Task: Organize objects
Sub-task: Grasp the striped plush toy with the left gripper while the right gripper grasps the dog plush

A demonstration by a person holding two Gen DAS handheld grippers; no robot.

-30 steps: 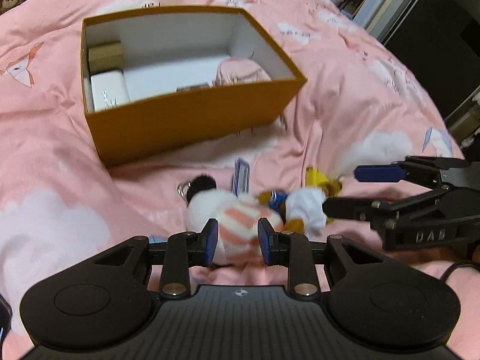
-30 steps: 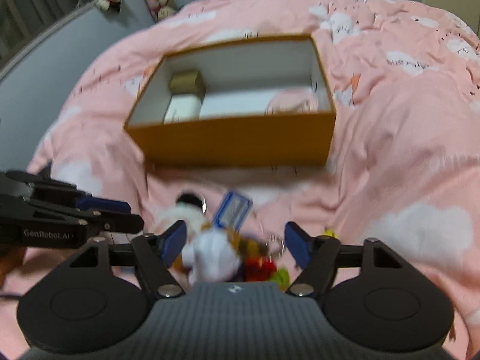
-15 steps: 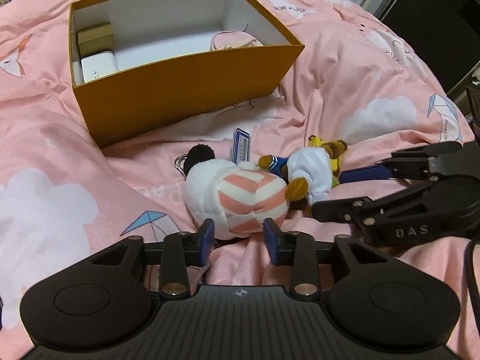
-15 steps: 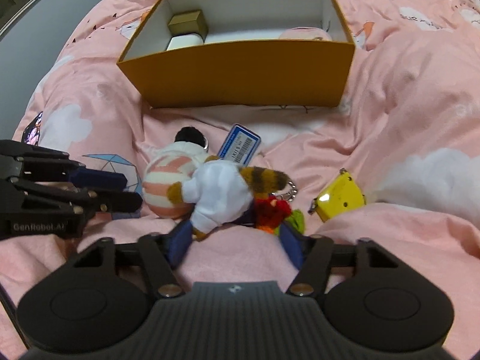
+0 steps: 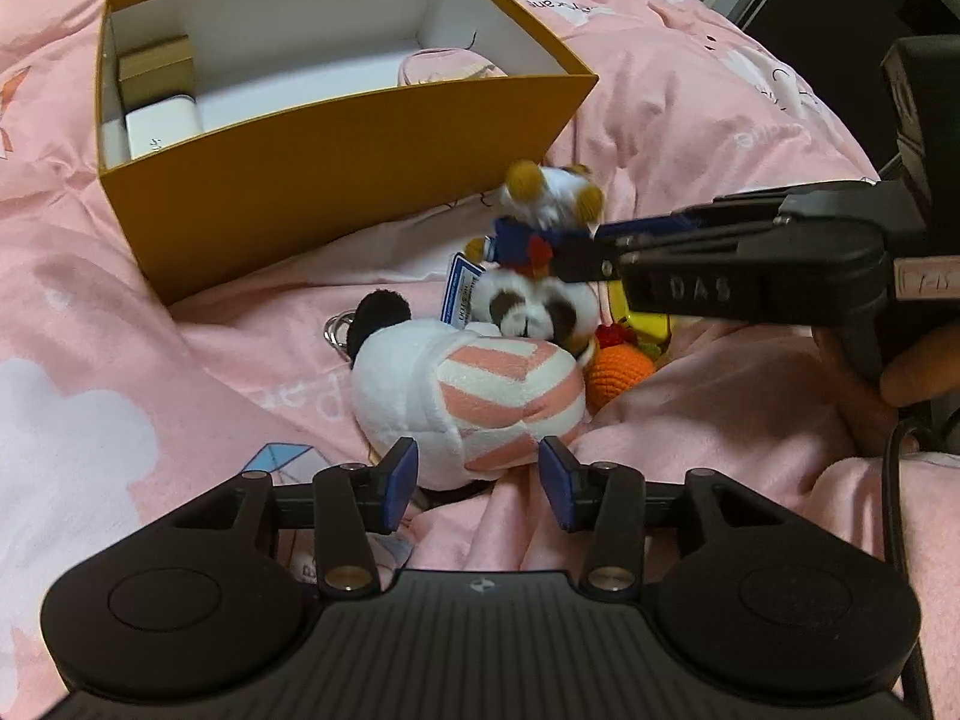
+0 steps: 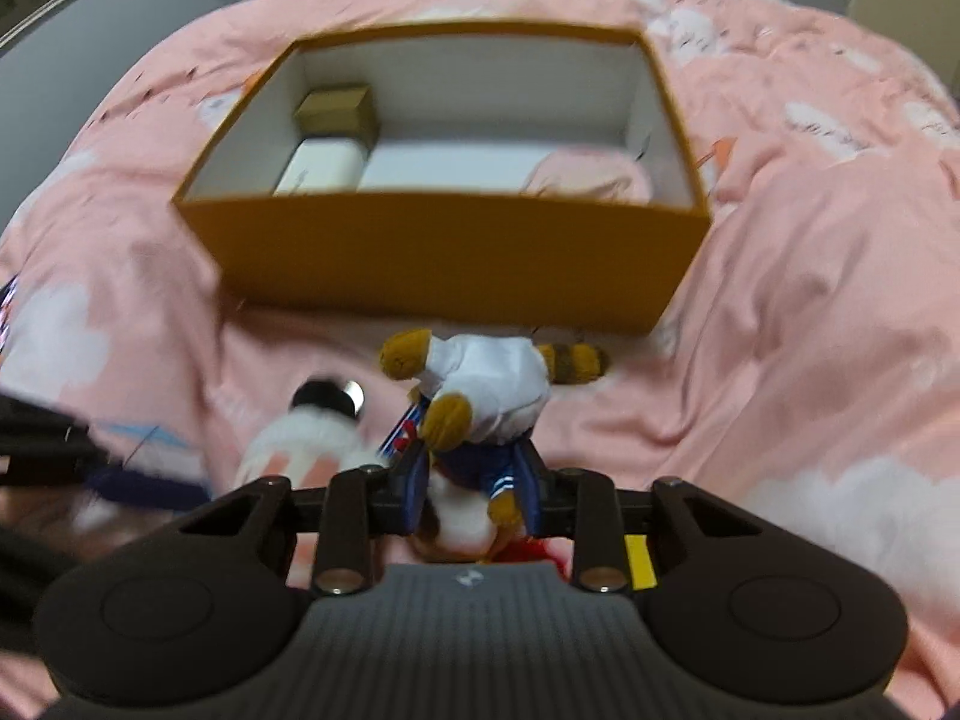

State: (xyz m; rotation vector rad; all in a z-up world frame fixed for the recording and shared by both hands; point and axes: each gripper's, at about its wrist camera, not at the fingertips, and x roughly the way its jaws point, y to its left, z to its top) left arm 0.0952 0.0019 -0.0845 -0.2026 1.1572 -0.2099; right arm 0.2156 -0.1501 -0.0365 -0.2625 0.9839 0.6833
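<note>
A white plush with pink stripes (image 5: pixel 474 396) lies on the pink bedspread. Its near end sits between the pads of my left gripper (image 5: pixel 478 485), whose jaws are opening and do not press it. My right gripper (image 6: pixel 474 495) is closing on the blue trousers of a small sailor-dressed plush (image 6: pixel 486 390) with brown paws and a striped tail. In the left wrist view the right gripper (image 5: pixel 576 249) reaches in from the right and holds that sailor plush (image 5: pixel 546 204) above the bed, beside the open orange box (image 5: pixel 336 180).
Inside the orange box (image 6: pixel 456 252) are a gold box (image 6: pixel 336 111), a white box (image 6: pixel 321 165) and a pink item (image 6: pixel 591 180). An orange crochet piece (image 5: pixel 618 369), a yellow item (image 5: pixel 645 321) and a blue-edged tag (image 5: pixel 459 294) lie by the plushes. A hand (image 5: pixel 912 366) grips the right gripper.
My left gripper's jaws have widened off the striped plush, which now lies on the bed. My right gripper has closed around the sailor plush and raised it toward the box.
</note>
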